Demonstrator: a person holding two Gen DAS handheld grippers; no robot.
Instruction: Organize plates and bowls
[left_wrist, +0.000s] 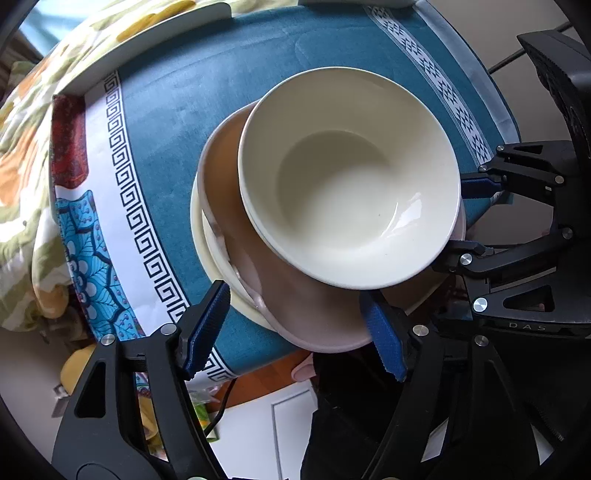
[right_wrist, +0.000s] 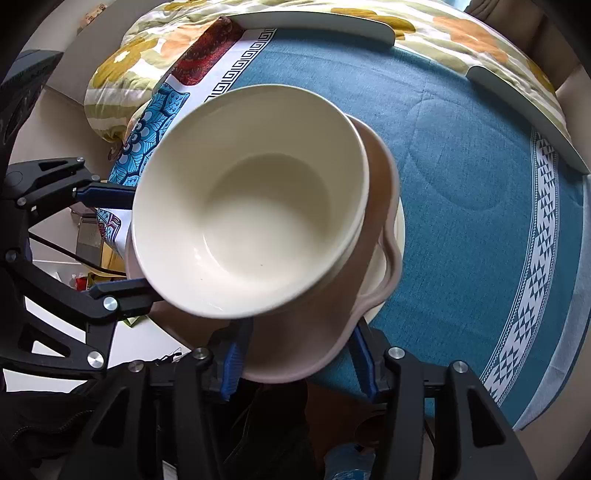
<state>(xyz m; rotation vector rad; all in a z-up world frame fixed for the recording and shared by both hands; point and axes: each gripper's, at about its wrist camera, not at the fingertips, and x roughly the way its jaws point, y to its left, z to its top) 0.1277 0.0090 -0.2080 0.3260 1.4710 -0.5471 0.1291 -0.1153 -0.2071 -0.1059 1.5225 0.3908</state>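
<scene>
A cream bowl (left_wrist: 351, 177) (right_wrist: 251, 199) sits on top of a pink wavy-rimmed dish (left_wrist: 295, 302) (right_wrist: 314, 332), which rests on a cream plate (left_wrist: 207, 251) (right_wrist: 397, 229) on the blue tablecloth. My left gripper (left_wrist: 295, 332) is open, its blue fingers spread wide at the near rim of the pink dish, holding nothing. My right gripper (right_wrist: 299, 354) (left_wrist: 465, 214) is open too, its fingers either side of the stack's edge. Each gripper shows in the other's view beside the stack.
The blue tablecloth (left_wrist: 192, 110) (right_wrist: 461, 184) has a patterned white border (left_wrist: 122, 177) near the table edge. A floral quilt (left_wrist: 29, 147) (right_wrist: 332, 14) lies beyond the table. White flat objects (right_wrist: 314, 22) sit at the table's far edge.
</scene>
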